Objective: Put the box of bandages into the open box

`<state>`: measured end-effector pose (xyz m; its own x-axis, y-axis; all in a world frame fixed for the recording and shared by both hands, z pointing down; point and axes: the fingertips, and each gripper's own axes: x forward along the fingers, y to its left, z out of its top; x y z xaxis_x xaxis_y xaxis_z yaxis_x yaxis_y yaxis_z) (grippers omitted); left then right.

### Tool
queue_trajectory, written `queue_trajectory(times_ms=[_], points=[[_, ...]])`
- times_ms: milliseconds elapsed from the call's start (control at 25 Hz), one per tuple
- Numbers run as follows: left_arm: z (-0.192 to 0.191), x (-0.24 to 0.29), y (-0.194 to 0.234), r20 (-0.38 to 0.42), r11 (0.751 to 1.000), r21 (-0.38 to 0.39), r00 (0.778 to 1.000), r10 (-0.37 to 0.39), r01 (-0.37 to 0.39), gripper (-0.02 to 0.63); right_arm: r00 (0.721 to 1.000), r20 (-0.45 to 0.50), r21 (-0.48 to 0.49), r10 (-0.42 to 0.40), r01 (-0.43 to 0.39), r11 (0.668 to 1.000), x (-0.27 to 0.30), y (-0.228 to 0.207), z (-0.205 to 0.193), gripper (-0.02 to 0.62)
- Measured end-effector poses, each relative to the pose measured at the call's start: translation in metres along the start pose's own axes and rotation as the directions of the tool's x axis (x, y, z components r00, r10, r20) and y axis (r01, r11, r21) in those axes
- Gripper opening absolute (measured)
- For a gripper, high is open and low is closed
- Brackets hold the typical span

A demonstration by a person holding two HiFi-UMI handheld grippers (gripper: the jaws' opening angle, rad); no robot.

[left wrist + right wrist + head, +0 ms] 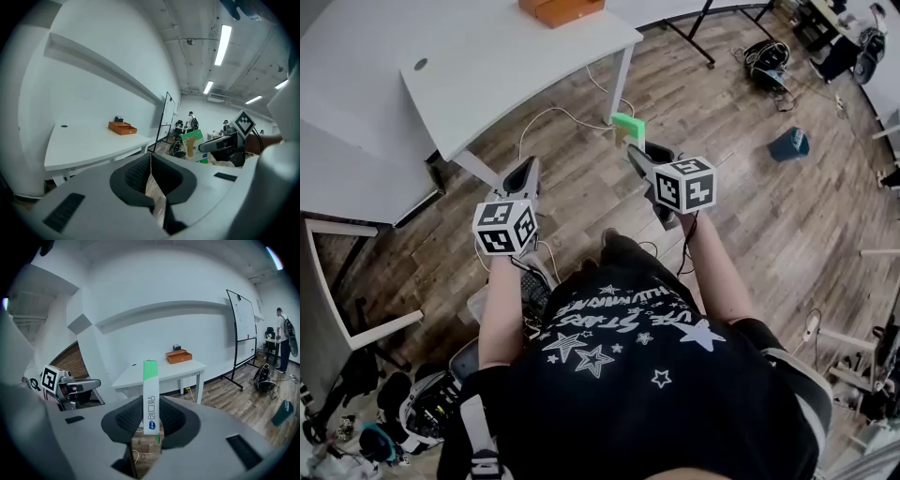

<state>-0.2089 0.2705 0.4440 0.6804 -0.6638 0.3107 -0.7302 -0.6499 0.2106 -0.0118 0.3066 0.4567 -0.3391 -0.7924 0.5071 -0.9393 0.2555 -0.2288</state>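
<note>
The box of bandages (628, 125), narrow, green and white, stands upright between the jaws of my right gripper (634, 150), which is shut on it over the wooden floor. It fills the middle of the right gripper view (150, 394). The open orange box (561, 9) rests on the far edge of the white table (487, 56), well ahead of both grippers (178, 356). My left gripper (528, 169) hangs beside the right one, just short of the table's corner, pads together with nothing between them. From the left gripper view the orange box (123, 127) is at centre left, the bandage box (193, 143) at right.
A whiteboard on a black stand (243, 329) stands right of the table. A teal bin (789, 143), cables and bags lie on the floor to the right. A person (283, 341) stands far off. White wall panels and clutter are at the left.
</note>
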Motion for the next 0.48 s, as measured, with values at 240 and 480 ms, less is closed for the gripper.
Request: queue_trajectory(times_ms=[240,480], points=[[-0.002,0.005,0.003,-0.011,1.000,0.008,1.000,-0.007,0.007,0.025,1.000,0.012,0.023,-0.013,0.013,1.000,0.004,-0.007,0.001,0.115],[0.002,0.017,0.001,-0.017,1.000,0.011,1.000,0.004,-0.003,0.025,1.000,0.000,0.034,-0.001,0.001,0.999,0.012,-0.021,0.001,0.114]])
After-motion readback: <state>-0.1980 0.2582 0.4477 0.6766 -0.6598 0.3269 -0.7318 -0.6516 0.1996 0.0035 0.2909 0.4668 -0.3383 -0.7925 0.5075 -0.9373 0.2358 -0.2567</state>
